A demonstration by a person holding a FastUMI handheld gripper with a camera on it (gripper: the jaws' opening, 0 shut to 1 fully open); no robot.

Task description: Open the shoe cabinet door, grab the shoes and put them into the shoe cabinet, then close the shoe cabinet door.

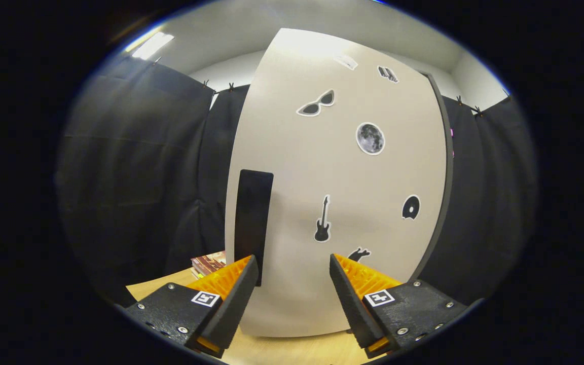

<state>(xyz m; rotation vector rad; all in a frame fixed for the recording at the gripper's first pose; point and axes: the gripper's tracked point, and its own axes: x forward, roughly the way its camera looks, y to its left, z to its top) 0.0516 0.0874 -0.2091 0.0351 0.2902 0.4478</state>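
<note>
White cabinet door (342,167), stickered | black handle (253,223) beyond left finger | tool (294,274) agape, holding nothing

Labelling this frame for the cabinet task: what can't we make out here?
- Cabinet inside: hidden in the gripper view by the shut door.
- Door's foot: covered by the open gripper, which holds nothing.
- Handle: lower end behind one finger.
- Books: mostly hidden by the door and that finger.
- Sticker above the other finger: cut off by it.
</note>
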